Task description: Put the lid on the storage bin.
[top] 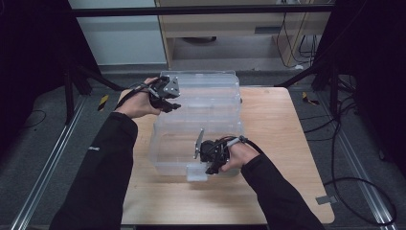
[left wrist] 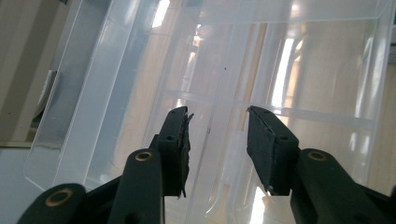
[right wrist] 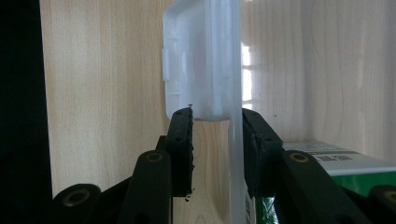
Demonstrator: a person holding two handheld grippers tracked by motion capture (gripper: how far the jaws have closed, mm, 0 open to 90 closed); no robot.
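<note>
Working at the front wall of the clear plastic box, your right gripper sits beside the white latch, with its jaws straddling the thin front edge of the box. In the right gripper view a gap shows on the left side, so the jaws are spread or only loosely set around the wall; I cannot tell if the right pad is touching it. If you mean to work the latch, my judgement is that you should move onto the latch itself rather than the bare wall beside it, and close squarely so the plastic does not slip or flex.

Your left gripper hangs with its jaws spread over the open lid at the far side, holding nothing. Use it to steady the box if the front tugs.

The box rests on the wooden table, lid folded back. Through the wall a green and white carton lies inside near the front; the rest of the interior looks empty, though glare hides some of it.
</note>
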